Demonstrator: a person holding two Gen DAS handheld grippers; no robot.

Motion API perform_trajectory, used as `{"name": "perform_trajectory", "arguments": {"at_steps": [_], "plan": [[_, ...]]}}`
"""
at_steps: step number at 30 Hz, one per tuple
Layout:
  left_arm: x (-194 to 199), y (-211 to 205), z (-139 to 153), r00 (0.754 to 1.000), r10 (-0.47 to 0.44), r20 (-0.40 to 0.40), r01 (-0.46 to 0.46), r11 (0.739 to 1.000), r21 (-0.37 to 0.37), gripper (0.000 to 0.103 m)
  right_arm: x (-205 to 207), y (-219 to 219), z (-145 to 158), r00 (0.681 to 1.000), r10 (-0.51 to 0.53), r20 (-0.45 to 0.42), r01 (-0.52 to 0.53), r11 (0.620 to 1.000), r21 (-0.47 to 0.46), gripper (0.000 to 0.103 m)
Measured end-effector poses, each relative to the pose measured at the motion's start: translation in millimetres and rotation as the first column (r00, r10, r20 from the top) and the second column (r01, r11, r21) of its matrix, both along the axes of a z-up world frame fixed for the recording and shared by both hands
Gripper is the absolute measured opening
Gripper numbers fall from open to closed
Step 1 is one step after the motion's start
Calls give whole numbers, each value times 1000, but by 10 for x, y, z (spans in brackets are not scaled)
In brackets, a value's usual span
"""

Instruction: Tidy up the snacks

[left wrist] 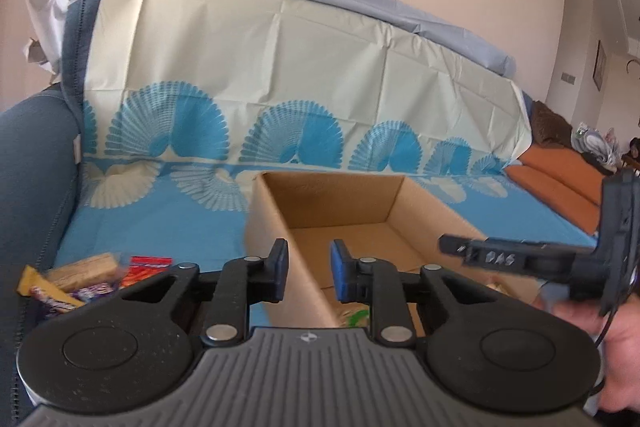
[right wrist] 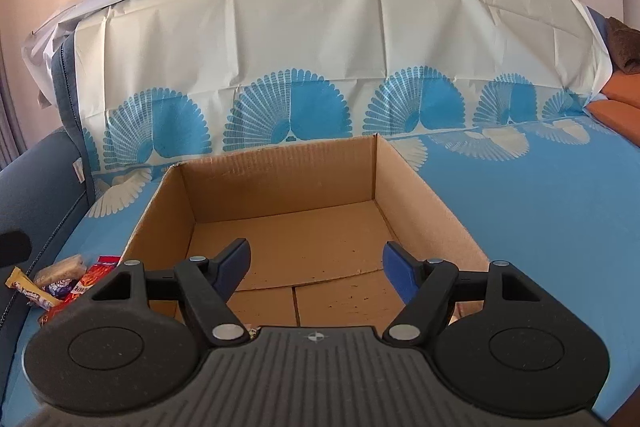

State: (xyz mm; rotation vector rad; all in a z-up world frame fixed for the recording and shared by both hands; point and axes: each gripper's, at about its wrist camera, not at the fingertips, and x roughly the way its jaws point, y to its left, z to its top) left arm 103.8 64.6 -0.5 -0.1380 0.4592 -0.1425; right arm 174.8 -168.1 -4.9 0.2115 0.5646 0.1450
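Hovering over the near end of the cardboard box (right wrist: 280, 223), the right gripper (right wrist: 316, 267) has its fingers spread wide with nothing between them. The left gripper (left wrist: 308, 269) hangs at the box's left wall; its fingers stand only narrowly apart and hold nothing — the wall edge merely shows behind the gap.

The snacks (left wrist: 80, 283) lie in a small loose pile on the blue sofa cover (right wrist: 540, 195), just left of the box and outside it. A few packets seem to be already inside at the near end, but the grippers hide most of them.

The main risk, in my judgement, is the left wall of the box: the left gripper must cross it to reach the pile, and a low pass could push or tip the light box on the soft cover. The wrappers overlap, so a grasp may catch two at once or slip off.

Room is good — the far half of the box is bare, and the cover to the right is free. On the left, the sofa arm (left wrist: 28, 163) stands close to the pile.
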Motion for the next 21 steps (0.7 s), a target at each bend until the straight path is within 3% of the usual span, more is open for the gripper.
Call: {"name": "perform_trajectory", "arguments": {"at_steps": [2, 5, 7, 10, 12, 15, 18, 21], "plan": [[-83, 323, -102, 999, 35, -24, -35, 999, 0, 19, -20, 41, 15, 1000, 8, 12, -8, 1000, 2, 73], [-191, 737, -253, 991, 123, -51, -122, 992, 8, 19, -66, 130, 36, 999, 26, 32, -26, 1000, 1, 60], [-285, 941, -388, 982, 177, -71, -177, 984, 4, 19, -93, 194, 45, 998, 42, 42, -42, 999, 4, 45], [-395, 1126, -626, 960, 243, -136, -250, 968, -34, 19, -137, 301, 68, 996, 73, 56, -74, 997, 23, 35], [-449, 1176, -575, 959, 265, -97, -272, 960, -67, 19, -186, 386, 101, 992, 99, 79, -103, 994, 41, 33], [-422, 1149, -573, 952, 288, -104, -295, 954, -52, 19, -287, 529, 178, 978, 153, 139, -164, 984, 73, 33], [-385, 1111, -583, 951, 288, -114, -294, 955, -36, 19, -415, 740, 267, 946, 251, 206, -273, 958, 90, 33], [-390, 1178, -600, 949, 292, -123, -302, 950, -75, 19, -540, 1012, 308, 904, 357, 236, -381, 922, 65, 33]]}}
